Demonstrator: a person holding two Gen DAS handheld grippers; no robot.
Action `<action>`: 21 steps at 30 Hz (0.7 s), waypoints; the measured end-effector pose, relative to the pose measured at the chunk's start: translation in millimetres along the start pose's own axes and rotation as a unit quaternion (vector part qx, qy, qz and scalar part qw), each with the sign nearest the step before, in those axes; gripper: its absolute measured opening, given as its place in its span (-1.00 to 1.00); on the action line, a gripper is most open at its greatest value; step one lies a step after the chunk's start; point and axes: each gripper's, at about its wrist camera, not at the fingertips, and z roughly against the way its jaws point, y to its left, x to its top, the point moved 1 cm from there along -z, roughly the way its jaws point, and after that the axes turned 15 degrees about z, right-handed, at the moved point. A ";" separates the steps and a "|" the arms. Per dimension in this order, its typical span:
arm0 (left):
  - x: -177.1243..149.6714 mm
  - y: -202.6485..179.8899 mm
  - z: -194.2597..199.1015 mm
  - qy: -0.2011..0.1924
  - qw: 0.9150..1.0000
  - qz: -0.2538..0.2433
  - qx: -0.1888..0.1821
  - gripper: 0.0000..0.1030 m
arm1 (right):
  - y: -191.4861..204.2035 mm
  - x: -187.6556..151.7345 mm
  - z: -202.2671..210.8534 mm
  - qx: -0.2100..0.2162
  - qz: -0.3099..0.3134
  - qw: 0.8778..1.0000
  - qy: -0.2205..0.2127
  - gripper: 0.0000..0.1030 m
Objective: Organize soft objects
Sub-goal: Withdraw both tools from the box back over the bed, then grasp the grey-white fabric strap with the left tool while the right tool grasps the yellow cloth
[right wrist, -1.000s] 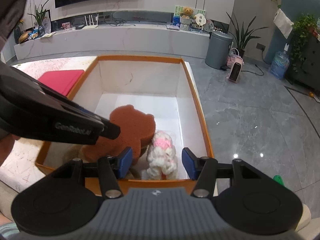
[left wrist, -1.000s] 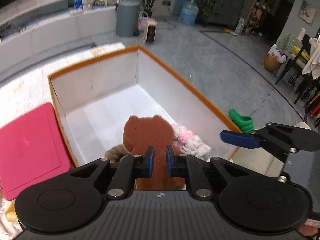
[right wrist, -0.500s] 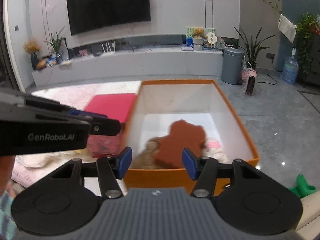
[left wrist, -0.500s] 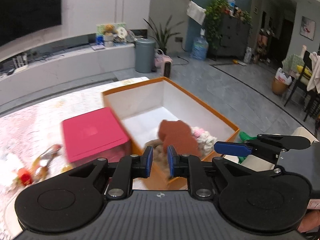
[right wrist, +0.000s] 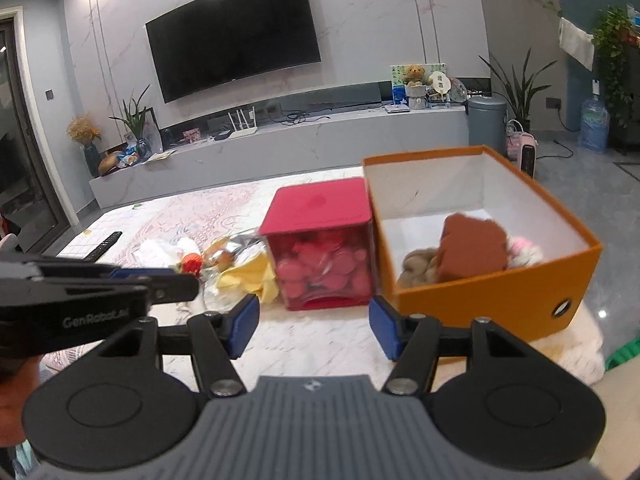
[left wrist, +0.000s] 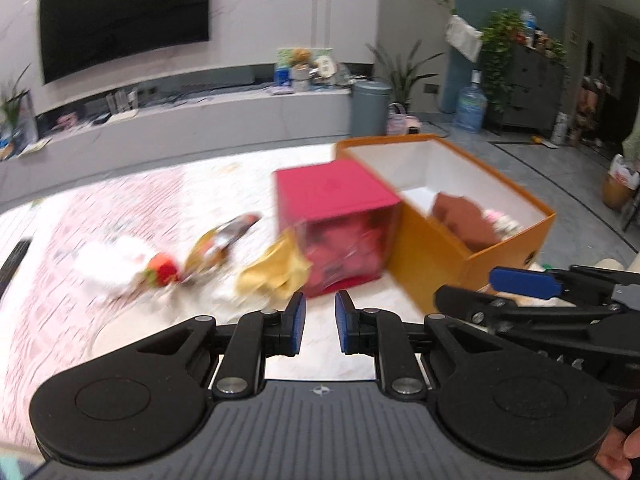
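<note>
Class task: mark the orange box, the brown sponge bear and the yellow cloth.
orange box (right wrist: 486, 298): right wrist view, front wall.
brown sponge bear (right wrist: 472, 250): right wrist view, body.
yellow cloth (right wrist: 250, 278): right wrist view, middle fold.

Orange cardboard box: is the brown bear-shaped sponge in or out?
In: the brown bear-shaped sponge leans inside the orange cardboard box.
</note>
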 end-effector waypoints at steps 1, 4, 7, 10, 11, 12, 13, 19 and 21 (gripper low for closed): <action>-2.2 7.2 2.4 0.000 1.000 0.005 0.005 -0.59 | 6.2 -2.2 -2.2 -0.001 -0.002 1.000 0.000 0.18; -11.1 30.5 6.5 -0.001 1.000 0.023 0.018 -0.59 | 22.8 -9.7 -7.1 -0.005 -0.003 1.000 -0.002 0.18; -17.5 51.6 9.3 -0.005 0.999 0.045 0.028 -0.59 | 38.0 -14.9 -13.8 -0.012 0.005 1.000 -0.005 0.18; -23.1 72.2 12.6 -0.013 0.997 0.065 0.034 -0.59 | 51.0 -17.7 -22.6 -0.013 0.012 1.000 -0.010 0.18; -24.4 78.0 13.6 -0.015 0.997 0.069 0.035 -0.59 | 55.6 -18.4 -26.1 -0.011 0.014 1.000 -0.011 0.18; -25.4 82.8 14.0 -0.017 0.996 0.074 0.037 -0.59 | 59.5 -19.0 -30.3 -0.008 0.017 1.000 -0.011 0.18; -27.7 88.9 14.7 -0.019 0.996 0.078 0.037 -0.59 | 64.5 -19.7 -34.2 -0.003 0.020 1.000 -0.011 0.18; -28.1 115.9 7.2 -0.019 0.994 0.099 0.047 -0.53 | 94.8 -20.7 -65.3 0.022 0.062 0.998 -0.006 0.18; -24.3 122.8 3.1 -0.016 0.993 0.105 0.051 -0.41 | 102.3 -19.1 -76.6 0.027 0.080 0.996 -0.001 0.18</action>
